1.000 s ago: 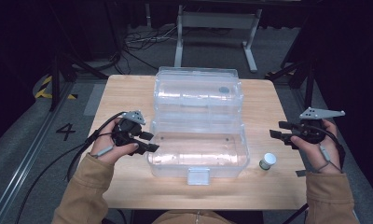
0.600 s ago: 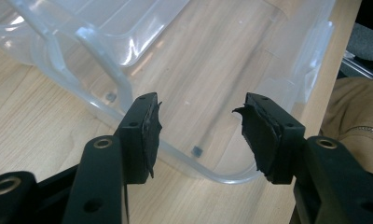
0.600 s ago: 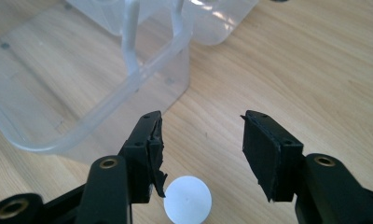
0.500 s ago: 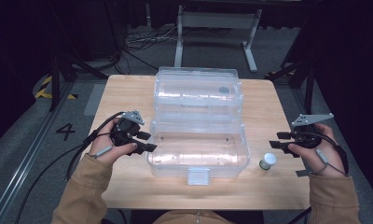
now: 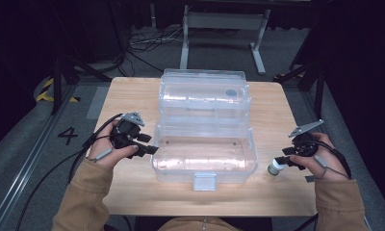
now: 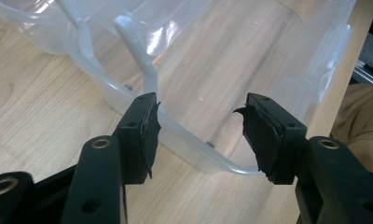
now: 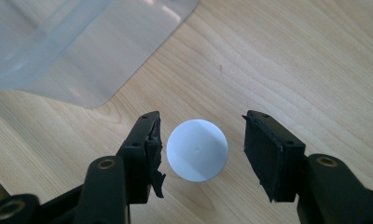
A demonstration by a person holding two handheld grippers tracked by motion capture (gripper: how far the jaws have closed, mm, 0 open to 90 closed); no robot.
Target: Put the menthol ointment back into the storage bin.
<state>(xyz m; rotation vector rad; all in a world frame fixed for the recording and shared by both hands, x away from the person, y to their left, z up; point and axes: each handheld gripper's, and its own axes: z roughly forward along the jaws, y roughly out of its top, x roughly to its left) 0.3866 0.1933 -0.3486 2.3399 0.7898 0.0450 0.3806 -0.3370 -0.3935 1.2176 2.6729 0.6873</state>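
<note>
Two open fingers (image 7: 201,149) of the right gripper straddle the small white-capped bottle (image 7: 197,149); light, rigid, likely slippery, best pinched at its cap.

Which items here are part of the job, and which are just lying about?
In the job:
clear box, open, by the left gripper
white-capped bottle, between the right gripper's open jaws

Lying about:
floor cables
metal stand

I count 1 clear plastic box (image 5: 203,144) w/ lid open on 1 tabletop (image 5: 133,96); 1 small white-capped bottle (image 5: 275,166) just right of box.
</note>
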